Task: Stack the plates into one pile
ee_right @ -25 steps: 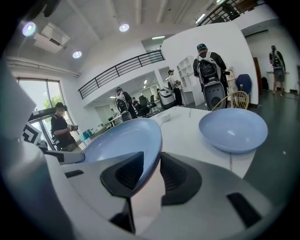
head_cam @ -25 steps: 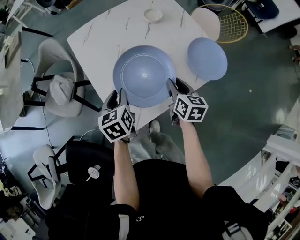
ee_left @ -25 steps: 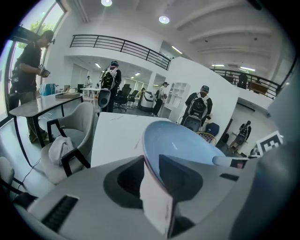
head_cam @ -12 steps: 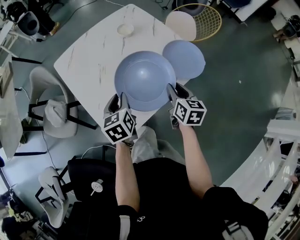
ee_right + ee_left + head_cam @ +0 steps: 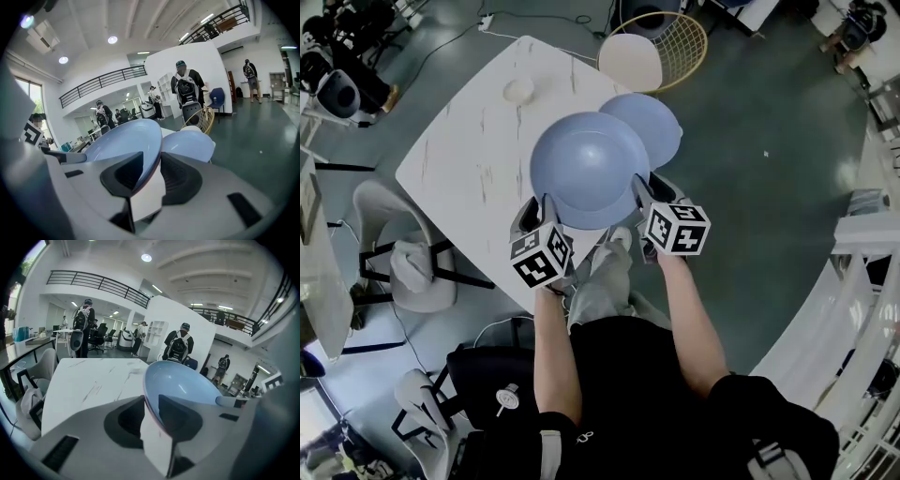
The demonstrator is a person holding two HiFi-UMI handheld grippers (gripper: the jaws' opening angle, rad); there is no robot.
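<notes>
White square marble-look surface point(image 5: 464, 159) under everything. Above its near edge, big round blue plate point(image 5: 589, 169), held up by both sides. Just past the big plate on the right, smaller round blue plate point(image 5: 656, 118) lying on the surface, partly hidden under the big one. Left gripper point(image 5: 536, 204), jaws closed tight on the big plate's left rim. Right gripper point(image 5: 652, 186), jaws closed tight on its right rim. Well past the big plate, tiny round white dish point(image 5: 518, 90).
</notes>
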